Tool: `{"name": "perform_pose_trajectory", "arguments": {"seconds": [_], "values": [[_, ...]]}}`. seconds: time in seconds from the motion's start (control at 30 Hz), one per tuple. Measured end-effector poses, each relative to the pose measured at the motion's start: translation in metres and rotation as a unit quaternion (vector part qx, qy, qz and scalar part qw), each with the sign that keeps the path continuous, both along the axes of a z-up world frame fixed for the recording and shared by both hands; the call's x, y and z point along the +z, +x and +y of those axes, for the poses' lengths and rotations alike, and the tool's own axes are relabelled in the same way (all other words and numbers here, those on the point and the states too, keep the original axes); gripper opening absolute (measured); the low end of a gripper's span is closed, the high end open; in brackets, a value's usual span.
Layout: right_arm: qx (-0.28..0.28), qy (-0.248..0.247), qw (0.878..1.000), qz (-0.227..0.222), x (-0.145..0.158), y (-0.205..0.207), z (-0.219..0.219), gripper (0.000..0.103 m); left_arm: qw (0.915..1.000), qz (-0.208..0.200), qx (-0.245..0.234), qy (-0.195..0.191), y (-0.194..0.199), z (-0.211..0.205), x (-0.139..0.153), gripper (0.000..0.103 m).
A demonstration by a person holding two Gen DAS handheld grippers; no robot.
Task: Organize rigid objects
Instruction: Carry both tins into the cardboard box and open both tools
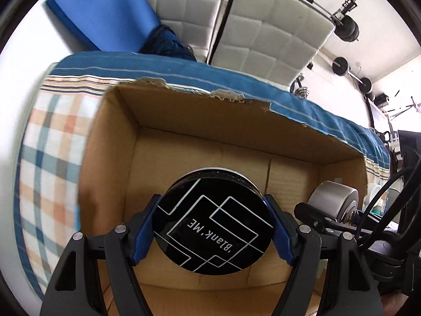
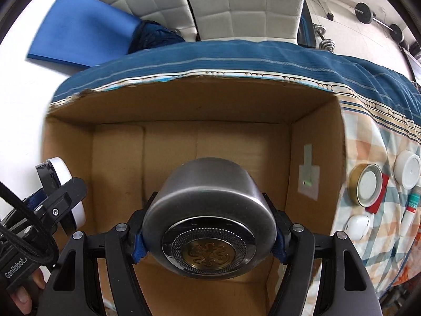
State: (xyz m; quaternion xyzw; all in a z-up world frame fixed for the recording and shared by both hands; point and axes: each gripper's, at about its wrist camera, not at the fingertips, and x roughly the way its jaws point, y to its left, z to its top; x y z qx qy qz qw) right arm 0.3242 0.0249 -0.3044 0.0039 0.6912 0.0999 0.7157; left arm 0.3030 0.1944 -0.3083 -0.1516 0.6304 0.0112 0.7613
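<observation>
- Cardboard box [image 1: 184,142] sits open-topped on a desk covered by a plaid cloth [image 1: 47,163]; both tools hang over its inside, pointing down.
- Left tool [image 1: 213,226] is clamped on a black round tin [image 1: 213,226] printed "Blank'ME", blue pads [image 1: 143,233] pressing on its two opposite sides; the tin is above the box floor, not resting on it as far as can be told.
- Right tool [image 2: 209,237] grips a silver round tin [image 2: 208,210] with a gold emblem on its face, also over the box interior. The same tin shows at the right edge of the left view, near the black one.
- Box floor under both tins looks bare.
- Still out on the cloth, right of the box: gold-rimmed lid [image 2: 367,184], white jar [image 2: 407,168], white rounded case [image 2: 356,226], tube [image 2: 410,205].
- Risk: pads bear on curved, smooth walls, so either tin could slip or roll out if tilted during lowering.
- Risk: letting go from this height would drop a tin onto its edge, and it could roll or dent the cardboard.
- Risk: the two tools hang close together; lowering both at once could knock tin against tin or finger against the box wall.
- Risk: torn far rim [image 1: 226,96] could snag a cable [image 1: 381,197].
</observation>
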Motion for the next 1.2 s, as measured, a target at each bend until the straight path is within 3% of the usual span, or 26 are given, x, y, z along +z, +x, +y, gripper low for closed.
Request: {"name": "perform_pose_trajectory", "arguments": {"seconds": [0.27, 0.6, 0.9, 1.2], "values": [[-0.024, -0.004, 0.999, 0.027, -0.039, 0.011, -0.008, 0.073, 0.999, 0.018, -0.028, -0.032, 0.021, -0.016, -0.027, 0.074], [-0.036, -0.002, 0.996, 0.076, -0.073, 0.019, -0.011, 0.074, 0.993, 0.062, -0.026, -0.097, 0.037, -0.02, -0.06, 0.074], [-0.032, -0.015, 0.995, 0.093, -0.093, 0.024, -0.009, 0.078, 0.9915, 0.107, -0.014, -0.073, 0.034, -0.008, -0.065, 0.074], [-0.023, -0.013, 0.996, 0.08, -0.073, 0.015, -0.006, 0.089, 0.9958, 0.079, -0.021, -0.04, 0.02, 0.006, -0.014, 0.091]]}}
